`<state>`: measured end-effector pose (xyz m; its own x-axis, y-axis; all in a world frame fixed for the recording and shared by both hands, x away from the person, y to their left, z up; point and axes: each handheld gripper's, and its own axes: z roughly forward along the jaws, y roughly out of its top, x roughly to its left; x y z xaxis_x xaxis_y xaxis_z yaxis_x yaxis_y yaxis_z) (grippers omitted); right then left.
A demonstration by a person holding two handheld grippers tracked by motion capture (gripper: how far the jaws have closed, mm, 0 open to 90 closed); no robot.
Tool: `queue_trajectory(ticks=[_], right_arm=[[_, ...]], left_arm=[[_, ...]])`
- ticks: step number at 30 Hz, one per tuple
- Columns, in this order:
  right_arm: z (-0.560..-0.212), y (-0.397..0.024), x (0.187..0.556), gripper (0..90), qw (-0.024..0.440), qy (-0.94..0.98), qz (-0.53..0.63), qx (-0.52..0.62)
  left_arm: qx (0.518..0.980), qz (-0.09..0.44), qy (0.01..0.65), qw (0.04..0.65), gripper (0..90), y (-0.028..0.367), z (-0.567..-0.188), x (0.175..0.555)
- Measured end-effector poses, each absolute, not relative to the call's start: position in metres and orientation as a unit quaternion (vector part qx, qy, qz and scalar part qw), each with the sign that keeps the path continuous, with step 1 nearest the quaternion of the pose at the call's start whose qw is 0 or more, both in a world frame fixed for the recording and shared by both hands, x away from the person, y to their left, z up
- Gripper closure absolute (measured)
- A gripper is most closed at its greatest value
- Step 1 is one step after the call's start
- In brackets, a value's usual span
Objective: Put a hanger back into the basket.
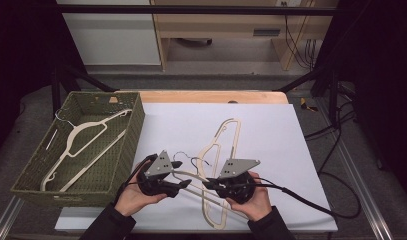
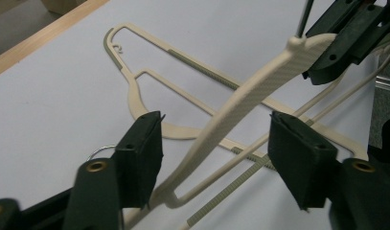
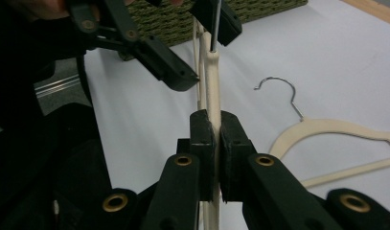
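Both tools sit low over the tabletop point(image 1: 271, 125) in the high view: the left tool point(image 1: 183, 182) and the right tool point(image 1: 209, 184) face each other across a cream hanger point(image 1: 191, 189) lifted between them. A second hanger point(image 1: 226, 137) lies flat just beyond them, and a basket point(image 1: 123, 150) with another hanger stands off to the left tool's outer side.

From the left gripper view, the left tool point(image 2: 214, 160) stands open around the lifted hanger's arm point(image 2: 240, 100), which passes between the jaws without either pad pressing it.

From the right gripper view, the right tool point(image 3: 214, 153) is clamped tight on the hanger point(image 3: 212, 96); the left tool point(image 3: 195, 48) hovers just ahead, astride the same bar.
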<state>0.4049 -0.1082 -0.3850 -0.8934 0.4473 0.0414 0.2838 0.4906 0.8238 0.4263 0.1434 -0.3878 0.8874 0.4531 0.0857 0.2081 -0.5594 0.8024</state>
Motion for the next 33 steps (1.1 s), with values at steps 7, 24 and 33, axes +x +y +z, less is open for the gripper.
queue_trajectory(ticks=[7, 24, 33], right_arm=[[-0.388, -0.105, 0.406, 86.8, 0.071, 0.863, 0.457, 0.203], [-0.385, -0.112, 0.407, 71.5, 0.116, 0.849, 0.464, 0.223], [-0.382, -0.116, 0.407, 53.9, 0.155, 0.835, 0.475, 0.23]], left_arm=[[0.885, 0.124, 0.173, 0.414, 60.7, 0.143, -0.389, 0.427], [0.902, 0.115, 0.152, 0.387, 78.5, 0.137, -0.385, 0.417], [0.899, 0.083, 0.156, 0.401, 85.7, 0.132, -0.381, 0.411]])
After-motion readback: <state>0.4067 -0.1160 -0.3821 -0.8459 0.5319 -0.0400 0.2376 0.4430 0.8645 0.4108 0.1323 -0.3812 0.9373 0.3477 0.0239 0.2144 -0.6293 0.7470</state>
